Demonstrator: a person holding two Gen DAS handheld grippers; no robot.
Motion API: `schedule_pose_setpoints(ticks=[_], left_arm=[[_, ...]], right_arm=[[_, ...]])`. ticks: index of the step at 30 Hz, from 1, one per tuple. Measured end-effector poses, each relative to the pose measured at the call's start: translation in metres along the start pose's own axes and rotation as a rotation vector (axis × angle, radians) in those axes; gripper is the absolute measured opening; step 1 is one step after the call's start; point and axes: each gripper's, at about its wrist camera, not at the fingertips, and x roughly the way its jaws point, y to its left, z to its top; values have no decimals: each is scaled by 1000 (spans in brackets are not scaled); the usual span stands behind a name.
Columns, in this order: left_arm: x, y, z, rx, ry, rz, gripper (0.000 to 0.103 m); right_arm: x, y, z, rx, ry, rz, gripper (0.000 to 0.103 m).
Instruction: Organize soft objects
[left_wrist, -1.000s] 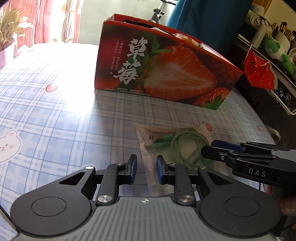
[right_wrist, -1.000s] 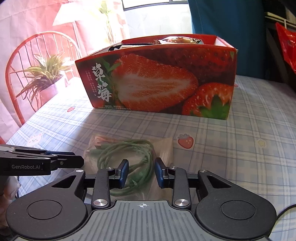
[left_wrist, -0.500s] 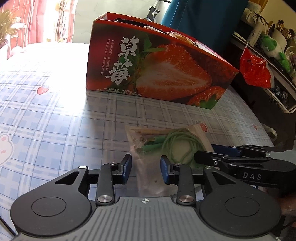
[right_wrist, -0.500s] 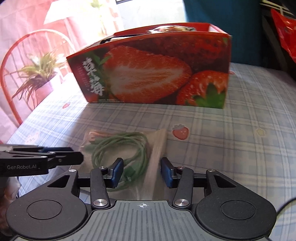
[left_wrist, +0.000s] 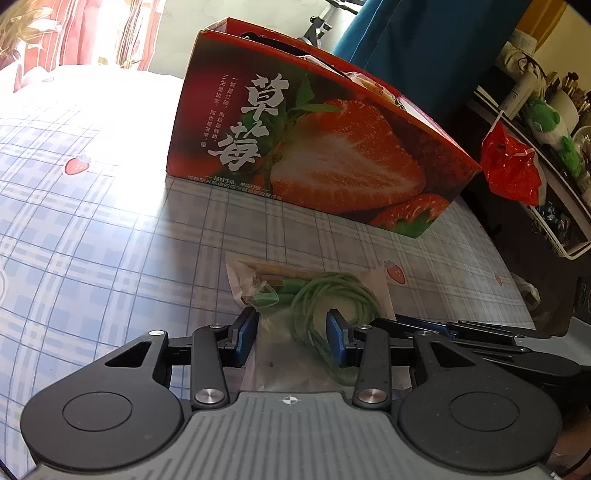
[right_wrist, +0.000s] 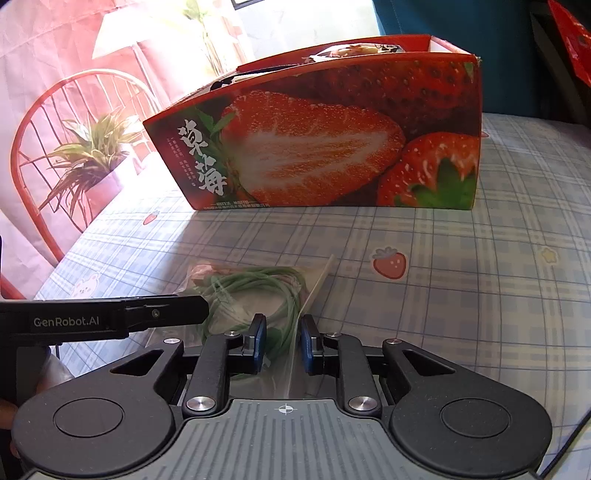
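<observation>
Since a second ago the left claw (left_wrist: 291, 341) has spread wider and is opening even now, while the right claw (right_wrist: 282, 343) has pulled in and is closing.

From the left wrist view, the clear bag (left_wrist: 280, 350) with the coiled green cord (left_wrist: 332, 306) inside lies on the checked tablecloth (left_wrist: 92, 258), low in the middle of the frame. The near end of the bag sits between the two blue pads, and neither pad looks to be pressing on it. The right claw's black fingers reach in from the lower right, level with the cord. Behind, in the upper middle, stands the strawberry box (left_wrist: 314, 155), well apart from the bag.

From the right wrist view, the bag (right_wrist: 258, 295) sits low, left of centre, with cord and plastic between the narrowed pads (right_wrist: 258, 341). Whether they already pinch it I cannot quite tell; a gap shows beside the plastic. The left claw's black arm (right_wrist: 110, 317) crosses in from the left edge. The strawberry box (right_wrist: 332, 147) fills the upper middle.
</observation>
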Motion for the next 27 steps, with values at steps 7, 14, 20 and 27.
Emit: schedule_pose_setpoints(ticks=[7, 14, 20, 27], left_arm=[[4, -13, 1, 113, -3, 60, 42], [-2, 0, 2, 34, -31, 21, 37], [-11, -2, 5, 33, -65, -16, 36], [-3, -10, 1, 62, -21, -21, 31]], right_arm=[[2, -4, 1, 25, -8, 5, 16], [-5, -4, 1, 13, -48, -3, 6], [-9, -2, 2, 10, -64, 21, 4], [-6, 10, 3, -51, -34, 8, 0]])
